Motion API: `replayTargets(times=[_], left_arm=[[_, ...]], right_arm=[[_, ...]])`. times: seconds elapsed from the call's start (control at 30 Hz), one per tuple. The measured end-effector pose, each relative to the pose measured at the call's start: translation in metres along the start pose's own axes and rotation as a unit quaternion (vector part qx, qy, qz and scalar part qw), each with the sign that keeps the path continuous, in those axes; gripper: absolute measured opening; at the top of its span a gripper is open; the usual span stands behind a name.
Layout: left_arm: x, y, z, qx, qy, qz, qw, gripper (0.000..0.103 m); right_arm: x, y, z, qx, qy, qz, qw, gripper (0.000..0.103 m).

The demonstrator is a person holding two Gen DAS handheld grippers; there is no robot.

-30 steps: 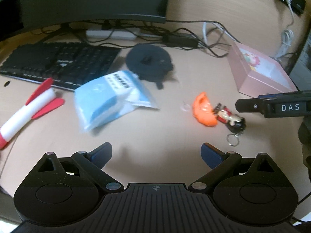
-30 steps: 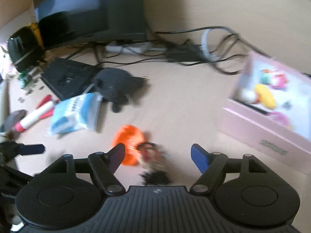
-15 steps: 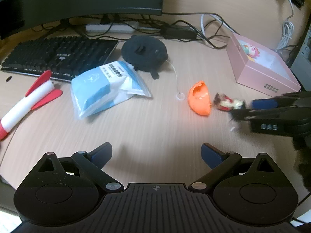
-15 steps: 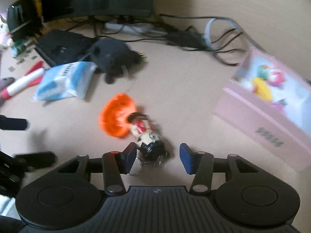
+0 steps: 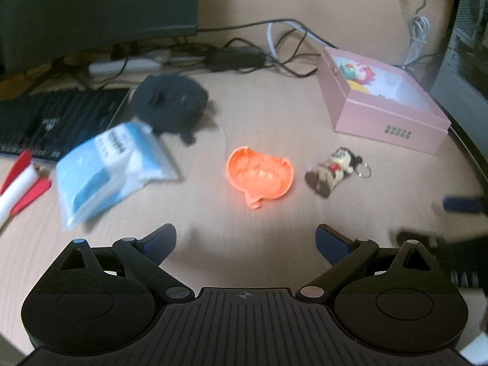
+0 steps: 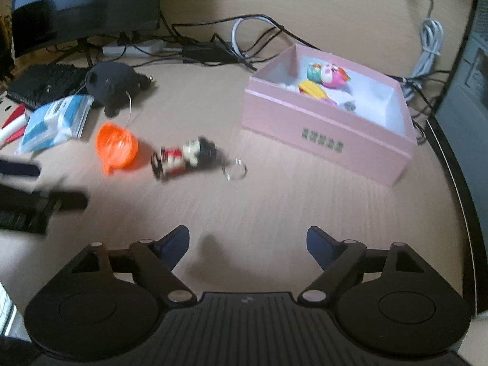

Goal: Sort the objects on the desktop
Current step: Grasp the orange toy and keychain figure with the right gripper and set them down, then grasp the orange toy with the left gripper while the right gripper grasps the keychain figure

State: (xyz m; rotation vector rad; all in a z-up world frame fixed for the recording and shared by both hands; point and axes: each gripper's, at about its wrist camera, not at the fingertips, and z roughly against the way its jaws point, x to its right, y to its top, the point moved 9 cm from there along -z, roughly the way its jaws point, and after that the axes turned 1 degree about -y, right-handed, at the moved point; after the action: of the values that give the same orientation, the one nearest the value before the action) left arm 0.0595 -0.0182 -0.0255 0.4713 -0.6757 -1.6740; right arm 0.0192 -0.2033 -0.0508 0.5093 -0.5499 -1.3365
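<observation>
Beside the box: small cartoon-figure keychain with a metal ring (image 6: 186, 157) lies on its side just left of the open pink cardboard box (image 6: 323, 140), apart from it.
Handling: likely light, hard, a little slick; ring dangles loose. Best pinched across the body.
Left gripper (image 5: 245, 241): spread wide, holding nothing.
Right gripper (image 6: 247, 242): spread wide, holding nothing.
Count: one keychain; one orange plastic half-shell (image 6: 116, 146) left of it; one blue-and-white tissue pack (image 6: 55, 122); one box.
</observation>
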Motion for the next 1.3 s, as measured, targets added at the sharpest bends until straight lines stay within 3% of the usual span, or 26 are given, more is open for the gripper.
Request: replayTargets(times=[0.07,0.13,0.2,0.3,0.5,0.6,0.77,0.9,1.13,1.3], left_arm=[[0.005,0.006,-0.007,0.013,-0.006,-0.018,0.9997,0.099],[0.01,0.014,-0.015,0.026,-0.005,-0.047,0.9986,0.085],[0.011,0.021,-0.027,0.025,-0.001,-0.064,0.9976,0.081],[0.007,0.031,-0.041,0.026,0.009,-0.069,0.9972,0.078],[0.006,0.034,-0.05,0.019,0.008,-0.073,0.9971,0.051],[0.008,0.026,-0.044,0.014,0.003,-0.072,0.9973,0.047],[0.014,0.0,-0.018,-0.001,-0.029,-0.068,0.9973,0.047],[0.003,-0.015,-0.007,-0.008,-0.009,-0.054,0.9985,0.049],[-0.025,-0.018,0.013,0.002,0.021,-0.006,0.9998,0.068],[-0.04,-0.028,0.031,0.003,0.034,0.018,0.9993,0.08]], right_arm=[[0.0,-0.006,0.003,-0.001,-0.009,0.0,1.0,0.086],[0.001,-0.012,0.008,0.0,-0.019,0.004,1.0,0.087],[0.002,-0.015,0.013,0.004,-0.029,0.008,1.0,0.089],[0.005,-0.017,0.019,0.011,-0.038,0.015,0.999,0.093],[0.009,-0.025,0.021,0.006,-0.048,0.019,0.999,0.094],[0.012,-0.024,0.021,0.006,-0.049,0.014,0.999,0.094],[0.0,-0.012,0.018,0.025,-0.029,0.032,0.999,0.094],[-0.02,0.006,0.009,0.047,0.002,0.067,0.997,0.094],[-0.052,0.047,-0.02,0.083,0.037,0.096,0.991,0.094],[-0.063,0.061,-0.05,0.076,0.057,0.109,0.99,0.094]])
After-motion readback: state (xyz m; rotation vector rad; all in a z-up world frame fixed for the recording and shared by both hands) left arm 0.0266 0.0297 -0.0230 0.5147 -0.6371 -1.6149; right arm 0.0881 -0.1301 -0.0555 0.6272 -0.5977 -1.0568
